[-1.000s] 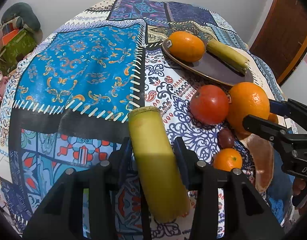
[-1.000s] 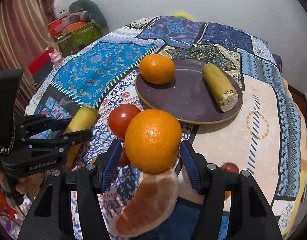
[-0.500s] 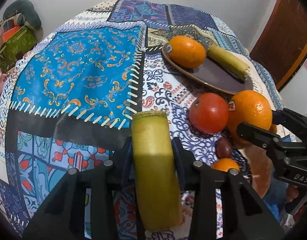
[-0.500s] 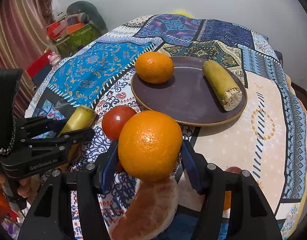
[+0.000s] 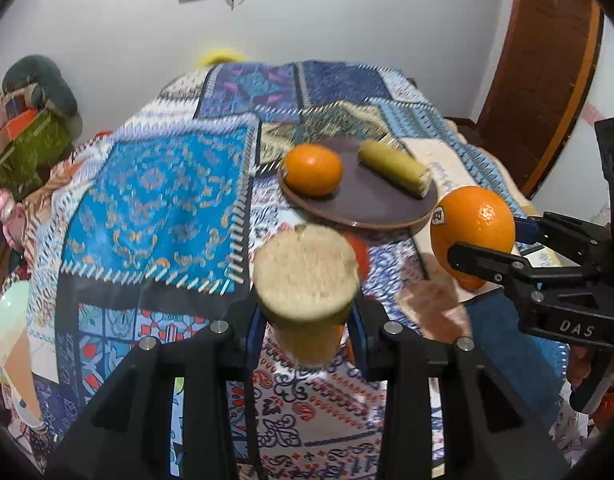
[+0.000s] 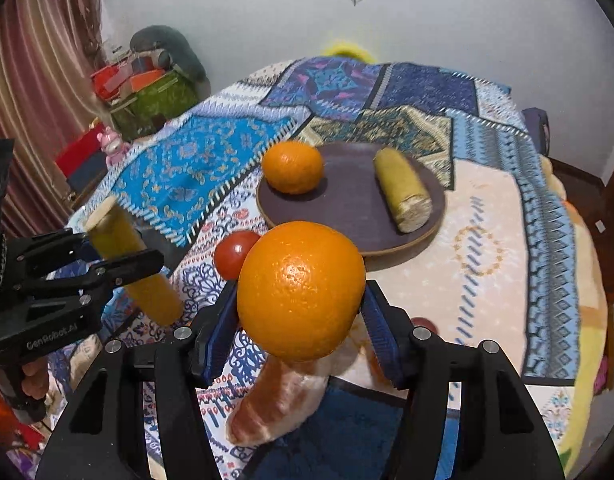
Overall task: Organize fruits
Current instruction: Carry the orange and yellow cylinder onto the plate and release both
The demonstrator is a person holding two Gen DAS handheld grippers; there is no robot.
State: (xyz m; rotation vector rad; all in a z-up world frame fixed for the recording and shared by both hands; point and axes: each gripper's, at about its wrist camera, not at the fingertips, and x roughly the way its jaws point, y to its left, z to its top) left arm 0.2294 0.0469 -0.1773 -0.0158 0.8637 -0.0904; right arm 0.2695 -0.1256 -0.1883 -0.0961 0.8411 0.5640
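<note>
My left gripper [image 5: 305, 318] is shut on a yellow-green banana piece [image 5: 305, 280], held above the patterned cloth with its cut end toward the camera; it also shows in the right wrist view [image 6: 127, 264]. My right gripper [image 6: 301, 320] is shut on a large orange [image 6: 301, 290], lifted above the table; it shows at the right in the left wrist view [image 5: 473, 232]. A brown plate [image 6: 355, 208] ahead holds a smaller orange [image 6: 292, 167] and another banana piece [image 6: 403, 190]. A red tomato [image 6: 235, 254] lies before the plate.
A grapefruit wedge [image 6: 283, 396] lies on the cloth below the right gripper. A small dark red fruit [image 6: 425, 325] sits beside it. The table edge falls away at right. Bags and toys [image 6: 147, 88] stand off the table's far left. A wooden door [image 5: 547, 72] is at right.
Both grippers have risen with their fruit and tilted up, so more of the wall shows. The banana piece now points its cut end at the left camera.
</note>
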